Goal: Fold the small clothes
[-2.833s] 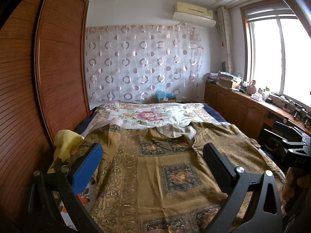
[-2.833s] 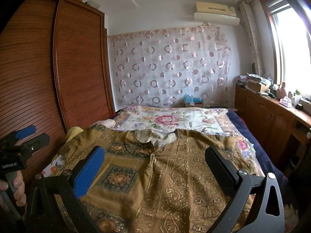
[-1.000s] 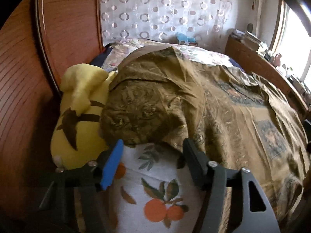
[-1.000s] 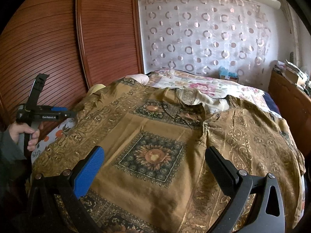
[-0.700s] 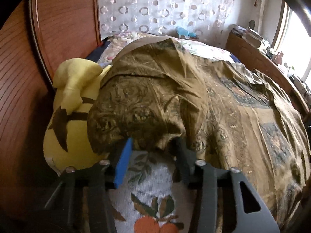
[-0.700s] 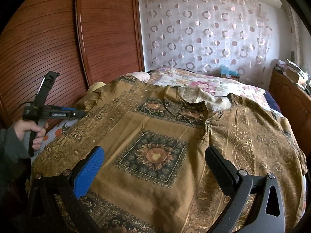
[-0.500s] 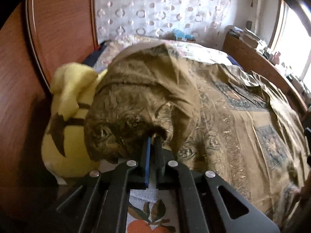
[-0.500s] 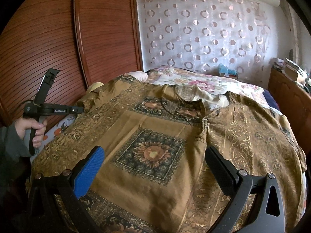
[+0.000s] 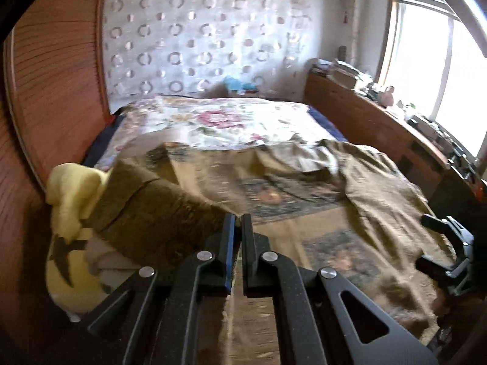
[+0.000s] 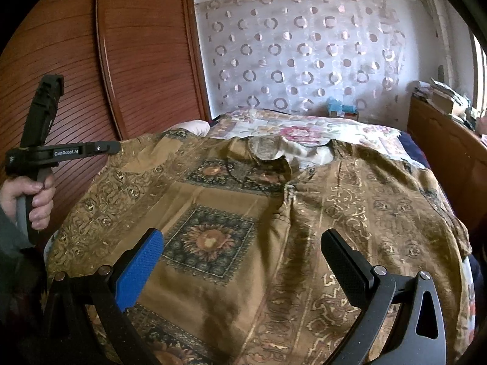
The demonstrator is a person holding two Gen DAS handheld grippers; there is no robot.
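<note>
A brown and gold patterned shirt (image 10: 274, 213) lies spread face up on the bed, collar toward the far wall. My left gripper (image 9: 238, 222) is shut on the shirt's left sleeve (image 9: 158, 213) and holds it raised at the bed's left side. In the right wrist view that gripper (image 10: 112, 147) shows at the far left, held in a hand. My right gripper (image 10: 240, 252) is open and empty, above the shirt's lower front. It also shows in the left wrist view (image 9: 444, 243) at the right edge.
A yellow plush toy (image 9: 73, 213) lies at the bed's left edge beside the wooden wardrobe (image 10: 137, 60). A floral bedspread (image 9: 219, 121) covers the far half of the bed. A wooden cabinet (image 9: 365, 121) with clutter runs along the right under the window.
My left gripper went to the left sleeve over the plush toy, closed on it, and has lifted and swung it toward the middle. My right gripper stayed open over the shirt.
</note>
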